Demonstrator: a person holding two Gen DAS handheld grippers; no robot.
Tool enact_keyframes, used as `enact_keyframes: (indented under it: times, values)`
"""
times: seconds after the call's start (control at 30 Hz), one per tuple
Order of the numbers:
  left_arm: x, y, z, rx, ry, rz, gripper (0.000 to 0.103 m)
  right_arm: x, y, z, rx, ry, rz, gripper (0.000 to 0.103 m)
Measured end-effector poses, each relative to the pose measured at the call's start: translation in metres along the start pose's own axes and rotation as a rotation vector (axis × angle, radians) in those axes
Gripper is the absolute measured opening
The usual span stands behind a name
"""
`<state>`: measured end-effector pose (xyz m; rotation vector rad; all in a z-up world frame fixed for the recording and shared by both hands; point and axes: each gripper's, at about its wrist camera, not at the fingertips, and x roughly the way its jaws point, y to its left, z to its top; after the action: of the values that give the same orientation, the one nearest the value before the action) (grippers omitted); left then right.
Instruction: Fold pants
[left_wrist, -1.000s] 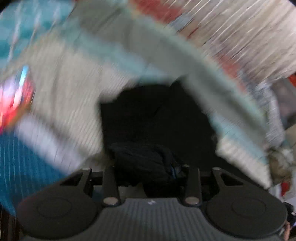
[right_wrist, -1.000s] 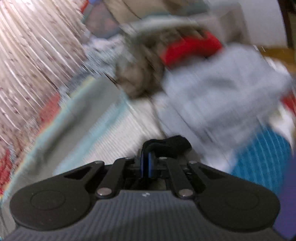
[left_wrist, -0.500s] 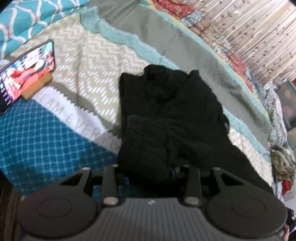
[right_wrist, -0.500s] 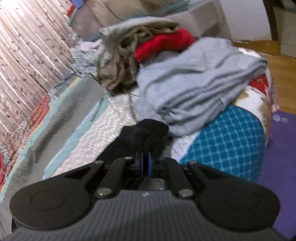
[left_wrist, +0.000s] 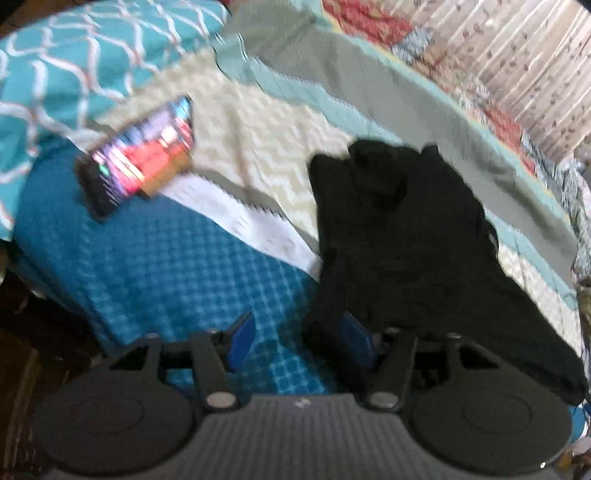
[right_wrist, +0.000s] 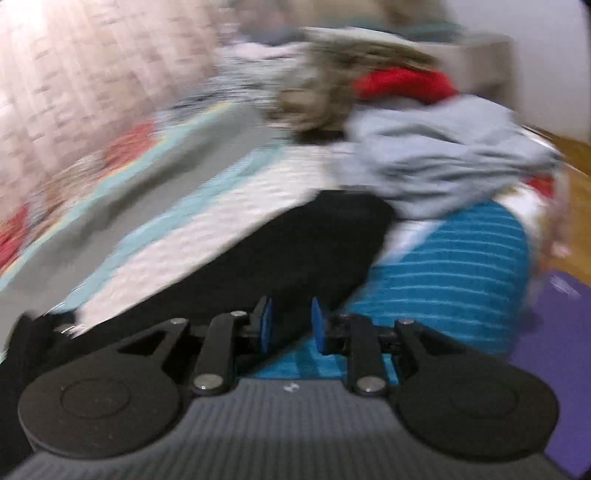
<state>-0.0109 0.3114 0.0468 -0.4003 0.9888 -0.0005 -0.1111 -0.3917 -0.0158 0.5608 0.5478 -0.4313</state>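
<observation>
- The left gripper was spread wide, holding nothing.
- The right gripper stood parted, empty.
- The black pants lay on the bedspread, at one o'clock from the left gripper.
- A phone lay at ten o'clock.

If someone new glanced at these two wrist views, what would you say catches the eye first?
Probably the black pants, a dark heap on the patterned bedspread just ahead of both grippers, whose jaws stand open. Next, the lit phone glowing red at the left of the left wrist view, by the teal pillow. In the right wrist view, a pile of grey clothes with a red garment behind it sits beyond the pants.
</observation>
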Motion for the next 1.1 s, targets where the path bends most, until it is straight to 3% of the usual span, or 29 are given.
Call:
enact_keyframes:
  times: [0.13,0.3,0.43,0.57,0.67,0.77,0.87,0.93,1.07,1.1]
  values:
    - [-0.051,0.015,0.01,0.006,-0.074,0.063,0.051,0.01,0.071,-0.009,-0.145,0.064,0.209,0.027]
    - [-0.136,0.041,0.024,0.041,-0.215,0.253,0.051,0.031,0.173,-0.03,-0.309,0.18,0.478,0.027]
    - [-0.158,0.037,0.027,0.025,-0.298,0.247,0.051,0.045,0.245,-0.068,-0.385,0.315,0.666,0.027]
    - [-0.103,0.004,0.025,0.056,-0.239,0.101,0.051,0.066,0.297,-0.121,-0.478,0.466,0.708,0.027]
    - [-0.046,-0.027,0.031,0.079,-0.187,-0.001,0.051,0.092,0.3,-0.159,-0.505,0.672,0.647,0.025]
    - [0.011,-0.059,0.041,0.088,-0.145,-0.126,0.051,0.098,0.292,-0.141,-0.434,0.711,0.686,0.026]
    - [0.068,-0.084,0.056,0.078,-0.122,-0.216,0.052,0.112,0.285,-0.093,-0.338,0.594,0.661,0.027]
    - [0.108,-0.094,0.059,0.052,-0.1,-0.23,0.052,0.133,0.282,-0.059,-0.263,0.528,0.596,0.029]
    - [0.178,-0.094,0.053,-0.016,0.012,-0.212,0.05,0.184,0.288,-0.013,-0.176,0.391,0.467,0.065]
    - [0.188,-0.092,0.049,-0.02,0.029,-0.199,0.05,0.198,0.295,-0.009,-0.169,0.378,0.446,0.065]
